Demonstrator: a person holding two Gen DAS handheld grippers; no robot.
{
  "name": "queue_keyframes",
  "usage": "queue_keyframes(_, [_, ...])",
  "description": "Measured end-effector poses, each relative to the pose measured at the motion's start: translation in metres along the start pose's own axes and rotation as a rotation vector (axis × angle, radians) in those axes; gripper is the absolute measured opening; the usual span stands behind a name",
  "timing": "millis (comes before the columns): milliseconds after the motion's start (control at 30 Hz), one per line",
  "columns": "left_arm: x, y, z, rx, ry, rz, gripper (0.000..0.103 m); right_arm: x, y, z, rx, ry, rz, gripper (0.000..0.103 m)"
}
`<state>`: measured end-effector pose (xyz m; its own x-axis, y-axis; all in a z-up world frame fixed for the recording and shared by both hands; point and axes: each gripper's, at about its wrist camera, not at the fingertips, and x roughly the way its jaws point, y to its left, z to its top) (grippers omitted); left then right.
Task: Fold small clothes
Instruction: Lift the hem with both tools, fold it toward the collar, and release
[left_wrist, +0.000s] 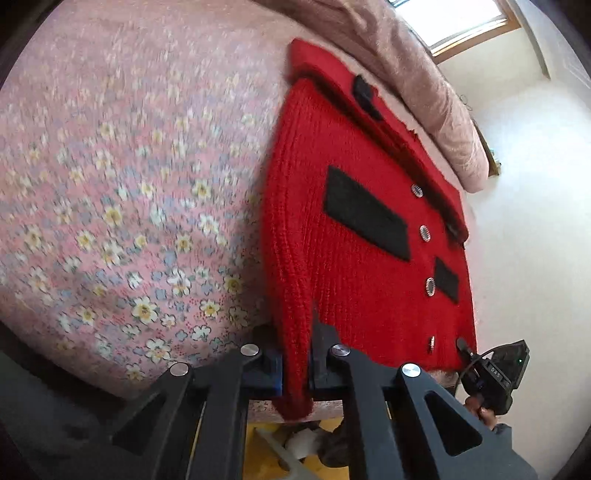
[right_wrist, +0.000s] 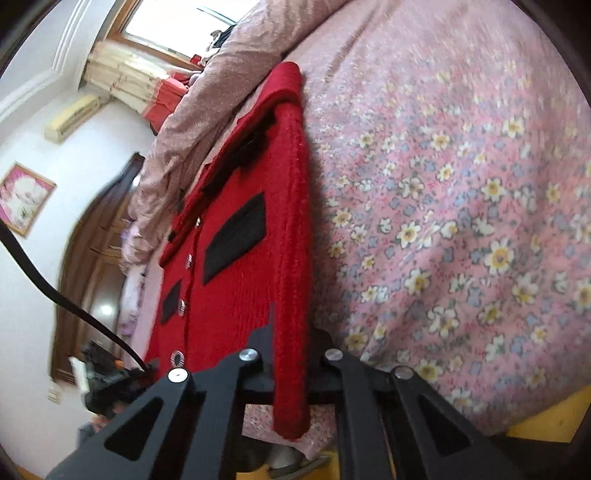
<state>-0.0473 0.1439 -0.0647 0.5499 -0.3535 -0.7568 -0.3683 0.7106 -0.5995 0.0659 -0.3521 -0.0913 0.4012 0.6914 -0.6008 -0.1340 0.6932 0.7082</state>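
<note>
A red knitted cardigan (left_wrist: 354, 236) with black patches and silver buttons lies flat on a bed's pink floral sheet (left_wrist: 129, 206). The left gripper (left_wrist: 295, 363) is closed narrowly on one sleeve cuff at the bed's near edge. The right gripper (right_wrist: 291, 363) likewise pinches the other sleeve (right_wrist: 293, 258).

Open floral bedsheet (left_wrist: 122, 206) beside red cardigan (left_wrist: 354, 240): free passage. Rolled pink quilt (left_wrist: 424, 92) banked along cardigan's far edge: blocked there. Opposite gripper (left_wrist: 495, 373) close at hem corner. Bed edge just beneath.
</note>
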Motion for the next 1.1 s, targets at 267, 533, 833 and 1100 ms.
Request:
queue_keyframes(267, [-0.042,0.002,-0.003,0.082,-0.075,-0.008,0.001,-0.018,0.038,-0.016,-0.064,-0.031,0.011,0.005])
queue_keyframes(533, [-0.06,-0.002,-0.018,0.14,-0.06,-0.033,0.001,-0.043,0.048,-0.032,-0.06,-0.057,0.042,0.005])
queue_keyframes(833, [-0.037,-0.031,0.014,0.21,-0.116,0.032,0.001,-0.023,0.063,-0.001,-0.197,-0.056,-0.118,0.006])
queue_keyframes(1100, [-0.009,-0.083,0.111,0.271,-0.205,0.073,0.001,0.014,0.099,0.103,-0.374,-0.17,-0.214,0.006])
